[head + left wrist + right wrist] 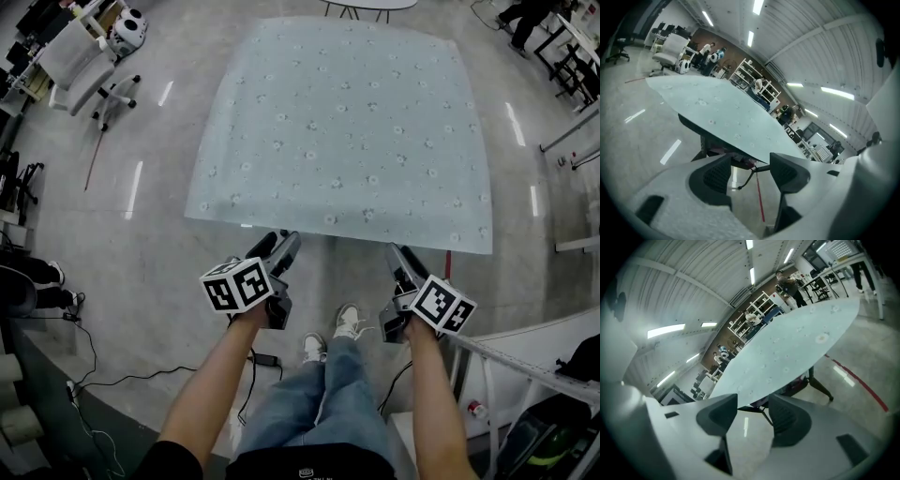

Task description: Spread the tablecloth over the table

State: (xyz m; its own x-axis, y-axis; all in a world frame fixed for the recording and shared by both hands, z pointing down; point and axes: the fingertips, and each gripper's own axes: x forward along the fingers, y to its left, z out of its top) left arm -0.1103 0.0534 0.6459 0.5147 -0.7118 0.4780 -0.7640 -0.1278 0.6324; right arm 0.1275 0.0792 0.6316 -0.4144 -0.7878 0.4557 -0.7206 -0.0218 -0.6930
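Observation:
A pale blue-green tablecloth [347, 122] with small flower prints lies flat over the table and covers its whole top. My left gripper [277, 246] hovers just short of the cloth's near edge, open, with nothing between its jaws. My right gripper [398, 251] is at the same edge further right, also open and empty. In the left gripper view the tablecloth [726, 117] spreads beyond the left gripper [750, 171], with only floor between the pads. In the right gripper view the tablecloth [787, 357] stretches away past the right gripper [753, 413].
A white office chair [80, 61] stands at the far left. Cables [103, 375] trail on the floor at my left, and a metal frame [525, 366] stands at my right. Dark table legs [705, 145] show under the cloth. Shelves and people are far behind.

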